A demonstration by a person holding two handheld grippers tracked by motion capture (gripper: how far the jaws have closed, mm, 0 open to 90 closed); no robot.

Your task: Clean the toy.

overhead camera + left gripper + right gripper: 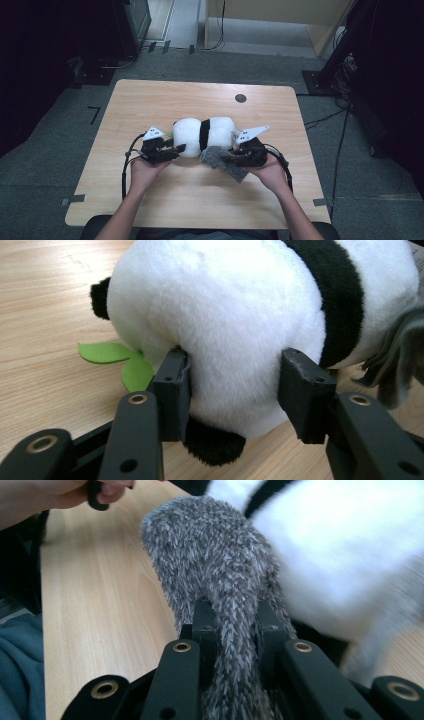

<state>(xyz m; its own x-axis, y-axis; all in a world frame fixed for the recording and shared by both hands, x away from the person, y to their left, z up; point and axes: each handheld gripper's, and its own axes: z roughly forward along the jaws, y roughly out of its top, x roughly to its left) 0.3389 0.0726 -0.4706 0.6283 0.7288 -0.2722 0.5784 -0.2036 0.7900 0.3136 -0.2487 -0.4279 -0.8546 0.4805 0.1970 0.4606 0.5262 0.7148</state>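
Pinching the grey sock [220,575] tight in our right tool [234,625], we should keep the left tool [232,390] clamped on the plush panda [235,320] while pulling the sock along it.

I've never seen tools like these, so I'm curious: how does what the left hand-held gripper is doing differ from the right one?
The left hand-held gripper has its jaws spread wide, pressing both sides of the plump white panda plush; the right hand-held gripper has its jaws nearly together, pinching a thin fold of the grey fuzzy cloth. The plush is white with black; the cloth is speckled grey. Both lie on the wooden table.
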